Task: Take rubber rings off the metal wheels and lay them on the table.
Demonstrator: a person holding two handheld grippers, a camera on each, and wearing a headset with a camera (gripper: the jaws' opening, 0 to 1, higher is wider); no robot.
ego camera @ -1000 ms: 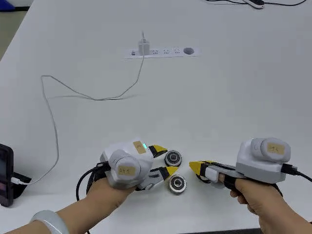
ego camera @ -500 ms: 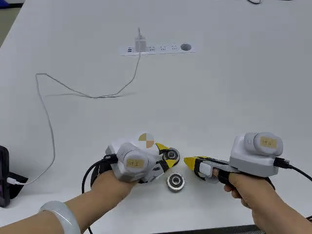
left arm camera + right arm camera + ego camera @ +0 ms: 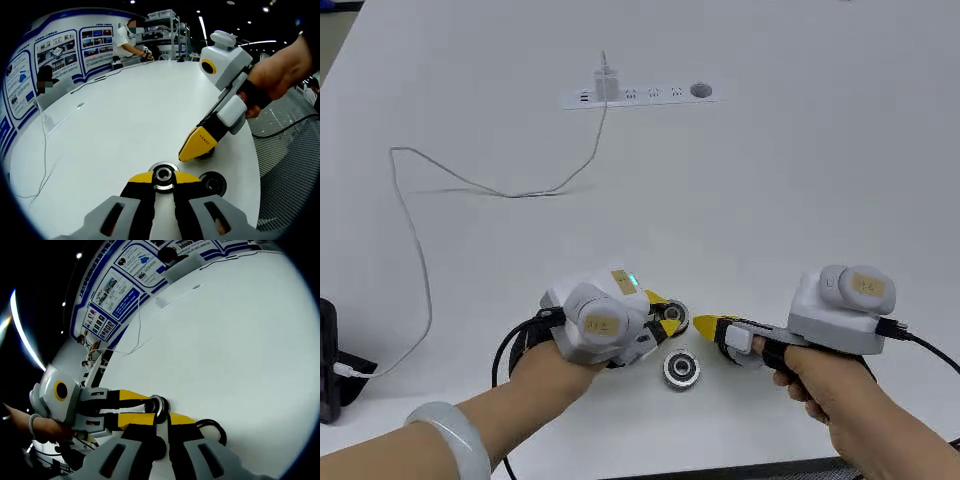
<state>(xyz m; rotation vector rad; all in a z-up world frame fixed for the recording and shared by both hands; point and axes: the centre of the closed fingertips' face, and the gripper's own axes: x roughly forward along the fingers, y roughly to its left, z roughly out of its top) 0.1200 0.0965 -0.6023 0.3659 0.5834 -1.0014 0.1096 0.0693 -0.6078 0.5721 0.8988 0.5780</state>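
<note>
Much open table (image 3: 770,180) beyond both grippers (image 3: 665,315) (image 3: 706,326).

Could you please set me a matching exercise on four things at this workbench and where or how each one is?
Things:
1. left gripper
2. loose wheel
3. power strip
4. phone

Places or states:
a. far end of the table
b. table's left edge
c. shut on a metal wheel
d. lying free, ungripped

Pairs: 1-c, 2-d, 3-a, 4-b

left hand-held gripper (image 3: 665,318), right hand-held gripper (image 3: 708,326): white-grey bodies, yellow-tipped black jaws, tan stickers (image 3: 603,324), black cables (image 3: 503,352). Pale bangle (image 3: 445,440) on the left wrist.
</note>
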